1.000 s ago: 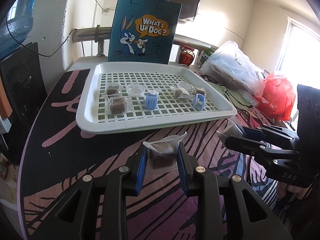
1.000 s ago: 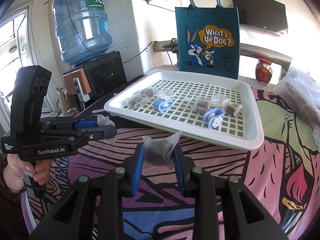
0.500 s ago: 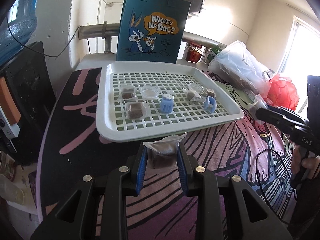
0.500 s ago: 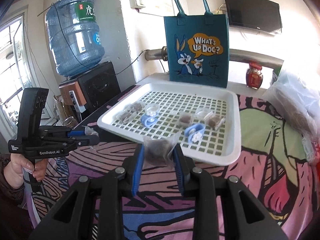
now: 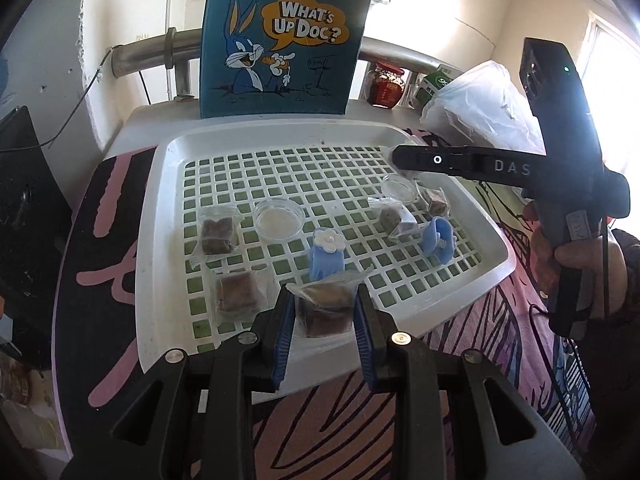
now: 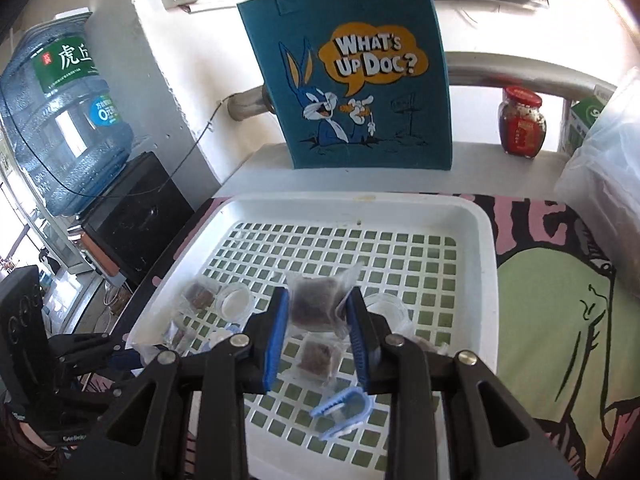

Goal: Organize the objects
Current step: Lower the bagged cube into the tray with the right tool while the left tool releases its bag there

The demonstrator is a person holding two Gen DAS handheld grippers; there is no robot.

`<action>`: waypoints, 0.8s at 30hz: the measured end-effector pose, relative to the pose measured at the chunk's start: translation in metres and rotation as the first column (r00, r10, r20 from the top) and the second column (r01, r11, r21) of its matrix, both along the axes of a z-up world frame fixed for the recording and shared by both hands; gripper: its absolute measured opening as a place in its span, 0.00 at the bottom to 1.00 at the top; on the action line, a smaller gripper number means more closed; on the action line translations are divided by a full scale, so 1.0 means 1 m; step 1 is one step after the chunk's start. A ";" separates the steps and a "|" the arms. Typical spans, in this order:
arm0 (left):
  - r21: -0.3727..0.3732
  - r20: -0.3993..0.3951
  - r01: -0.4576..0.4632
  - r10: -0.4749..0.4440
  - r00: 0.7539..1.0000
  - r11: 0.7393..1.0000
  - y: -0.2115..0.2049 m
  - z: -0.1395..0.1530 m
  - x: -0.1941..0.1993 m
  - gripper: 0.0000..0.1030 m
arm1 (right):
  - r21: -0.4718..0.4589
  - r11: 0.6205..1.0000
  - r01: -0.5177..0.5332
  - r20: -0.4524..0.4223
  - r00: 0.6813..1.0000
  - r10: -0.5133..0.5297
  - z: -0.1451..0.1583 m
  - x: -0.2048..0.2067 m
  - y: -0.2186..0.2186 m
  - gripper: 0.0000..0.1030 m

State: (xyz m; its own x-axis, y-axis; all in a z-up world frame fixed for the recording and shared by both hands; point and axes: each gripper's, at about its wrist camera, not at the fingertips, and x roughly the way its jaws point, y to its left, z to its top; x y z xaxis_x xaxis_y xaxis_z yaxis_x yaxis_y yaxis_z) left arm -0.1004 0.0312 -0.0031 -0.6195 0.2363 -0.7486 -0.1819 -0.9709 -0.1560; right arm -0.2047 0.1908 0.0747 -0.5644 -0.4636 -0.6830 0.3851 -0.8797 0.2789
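Over the white slotted tray [image 5: 160, 216], both grippers carry a load: the left gripper [image 5: 324, 320] has its jaws nearly closed on a clear-wrapped brown cube [image 5: 326, 308] above the tray's near rim, and the right gripper [image 6: 318, 320] clamps a second wrapped cube [image 6: 314, 302] above the tray's middle. Already lying in the tray are more wrapped cubes [image 5: 218, 234], two small clear dishes [image 5: 279, 219] and two blue clips [image 5: 326, 258]. Judging by this layout, the step in hand is delivery of the two packets. Next, each hand likely needs to lower onto a bare patch of grid beside its own group and open, without knocking a dish or clip.
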 end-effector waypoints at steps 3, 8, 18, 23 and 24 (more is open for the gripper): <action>-0.024 -0.009 -0.012 0.012 1.000 1.000 0.001 -0.005 0.002 0.26 | 0.067 0.998 -0.020 0.029 0.999 0.018 -0.019 -0.015 -0.021 0.28; -0.045 -0.018 -0.026 0.025 1.000 0.999 0.004 -0.012 0.001 0.31 | 0.138 0.990 -0.026 0.052 0.998 0.019 -0.034 -0.022 -0.039 0.31; 0.044 -0.189 -0.015 0.024 0.982 0.999 -0.004 0.044 0.033 0.82 | -0.083 0.996 0.038 -0.188 0.981 -0.054 0.054 0.053 0.016 0.63; 0.063 -0.314 -0.022 0.041 0.948 0.998 -0.008 0.090 0.063 0.91 | -0.150 0.988 0.038 -0.382 0.919 -0.093 0.113 0.132 0.045 0.82; 0.065 -0.336 -0.021 0.042 0.941 0.998 -0.008 0.097 0.072 0.92 | -0.155 0.987 0.030 -0.414 0.906 -0.093 0.122 0.147 0.048 0.82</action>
